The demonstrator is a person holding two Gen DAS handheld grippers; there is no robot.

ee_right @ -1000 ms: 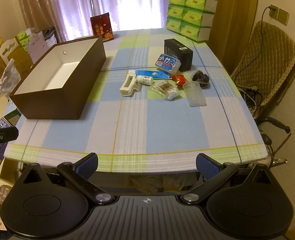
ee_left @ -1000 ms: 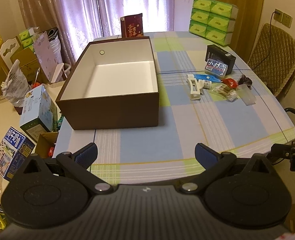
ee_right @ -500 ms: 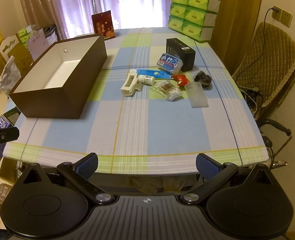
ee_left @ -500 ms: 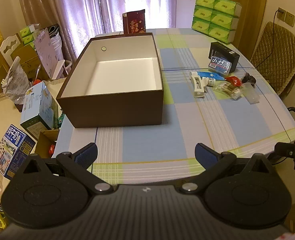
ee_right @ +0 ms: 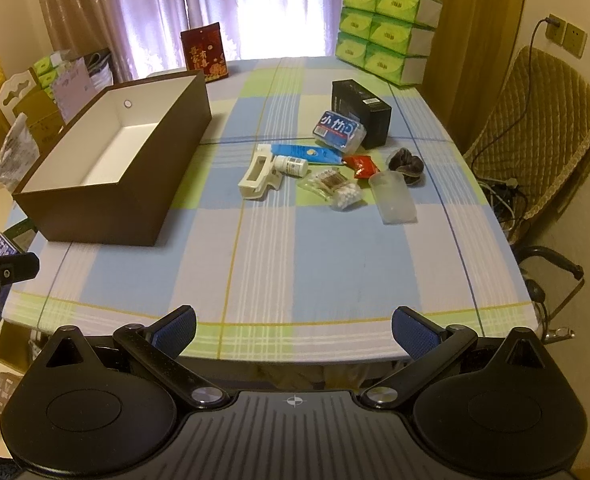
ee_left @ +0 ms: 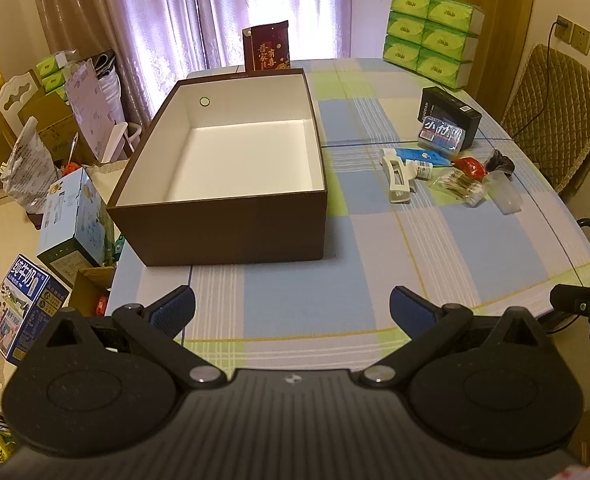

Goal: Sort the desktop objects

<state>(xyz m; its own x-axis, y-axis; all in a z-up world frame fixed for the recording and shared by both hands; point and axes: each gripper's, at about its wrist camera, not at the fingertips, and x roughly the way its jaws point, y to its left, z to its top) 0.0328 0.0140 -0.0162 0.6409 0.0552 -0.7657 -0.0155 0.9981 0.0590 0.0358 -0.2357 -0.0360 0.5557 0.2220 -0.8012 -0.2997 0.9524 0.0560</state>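
Observation:
An empty brown box (ee_left: 231, 168) (ee_right: 107, 168) with a white inside sits on the left of the checked tablecloth. To its right lies a small pile: a white clip (ee_right: 260, 176), a small white bottle (ee_right: 291, 165), a blue tube (ee_right: 305, 153), a bag of cotton swabs (ee_right: 335, 188), a red packet (ee_right: 361, 165), a clear plastic cup (ee_right: 393, 197), a dark hair tie (ee_right: 407, 163), a blue tissue pack (ee_right: 338, 130) and a black box (ee_right: 361, 112). My left gripper (ee_left: 293, 306) and right gripper (ee_right: 293, 328) hang open over the table's near edge, holding nothing.
Stacked green tissue boxes (ee_right: 385, 30) and a red card (ee_right: 204, 53) stand at the far end. A quilted chair (ee_right: 535, 128) is at the right. Cartons and bags (ee_left: 51, 184) crowd the floor on the left. The near half of the tablecloth (ee_right: 315, 256) is bare.
Both grippers have drifted a little forward and up, so the box and pile sit slightly nearer in view. Both stay open.

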